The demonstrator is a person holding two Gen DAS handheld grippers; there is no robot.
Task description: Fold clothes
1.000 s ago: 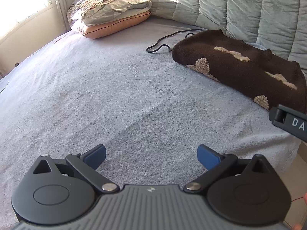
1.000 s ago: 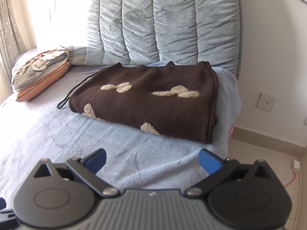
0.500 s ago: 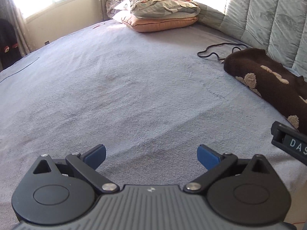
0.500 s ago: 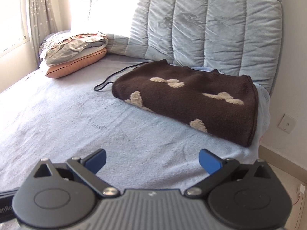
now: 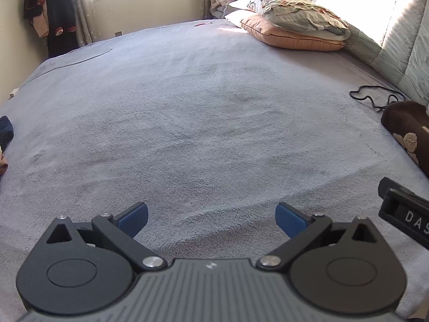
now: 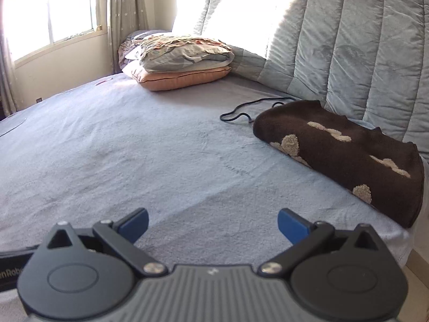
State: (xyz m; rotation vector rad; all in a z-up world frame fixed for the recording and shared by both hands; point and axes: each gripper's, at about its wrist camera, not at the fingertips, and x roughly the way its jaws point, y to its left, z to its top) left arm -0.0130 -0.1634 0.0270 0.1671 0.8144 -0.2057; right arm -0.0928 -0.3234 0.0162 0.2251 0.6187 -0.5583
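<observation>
A folded dark brown sweater with beige patches (image 6: 346,153) lies at the right side of the bed, near the quilted headboard; its end shows at the right edge of the left wrist view (image 5: 407,131). My left gripper (image 5: 211,218) is open and empty, low over the blue-grey bed cover (image 5: 201,123). My right gripper (image 6: 211,225) is open and empty, to the left of the sweater and apart from it. Part of the right gripper's body shows in the left wrist view (image 5: 405,214). A dark garment (image 5: 5,134) peeks in at the far left edge.
Stacked pillows (image 6: 179,61) sit at the head of the bed. A black cord (image 6: 249,107) lies beside the sweater. Dark clothes hang in the corner (image 5: 51,18) by the window. The bed's right edge drops to the floor (image 6: 418,263).
Both grippers have swung to the left, away from the sweater. The sweater has slid toward the right edge of both views; the window, corner and left bed side have come into view.
</observation>
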